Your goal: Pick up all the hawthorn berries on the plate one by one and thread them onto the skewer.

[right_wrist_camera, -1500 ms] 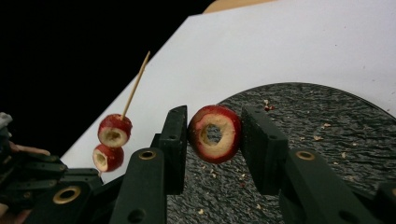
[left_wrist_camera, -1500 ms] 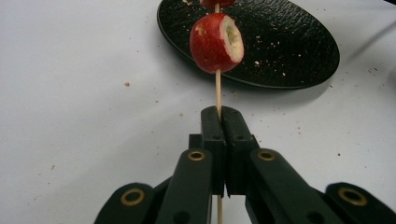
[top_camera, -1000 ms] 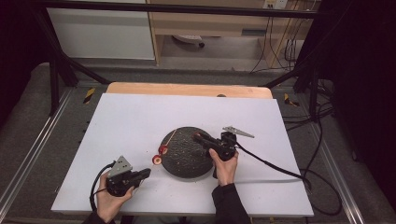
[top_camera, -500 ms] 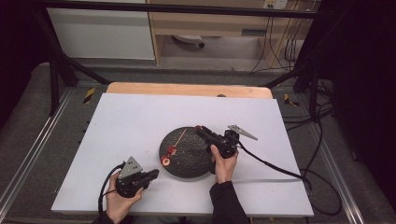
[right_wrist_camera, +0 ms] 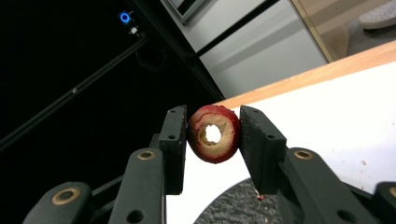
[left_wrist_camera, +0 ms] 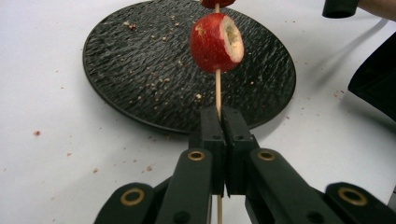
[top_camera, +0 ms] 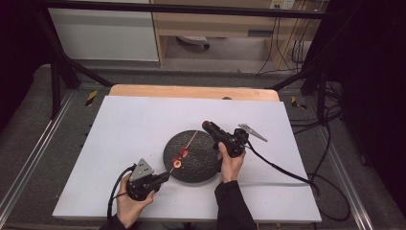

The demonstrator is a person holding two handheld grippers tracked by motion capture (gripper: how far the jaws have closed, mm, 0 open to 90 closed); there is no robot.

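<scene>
Left gripper [left_wrist_camera: 219,135]: jaws fully closed, clamped on a thin wooden skewer [left_wrist_camera: 217,91] that runs straight up out of the pinch. A cored red fruit piece [left_wrist_camera: 216,43] is threaded on the skewer a little beyond the jaw tips; a second red piece [left_wrist_camera: 217,3] sits farther along, cut off by the frame edge. Black textured plate [left_wrist_camera: 140,70] lies beyond and below the jaws, scattered with crumbs.

Right gripper [right_wrist_camera: 212,135]: jaws closed on a red fruit ring [right_wrist_camera: 214,134], one pad pressing each side, the hole facing the camera. The ring is held off the surface; the plate's edge shows below the jaws, the white table [right_wrist_camera: 355,116] behind.

High view: left gripper [top_camera: 160,178] sits at the plate's near-left rim; right gripper [top_camera: 207,126] is over the plate's far-right part, beside the skewer's far end.
</scene>
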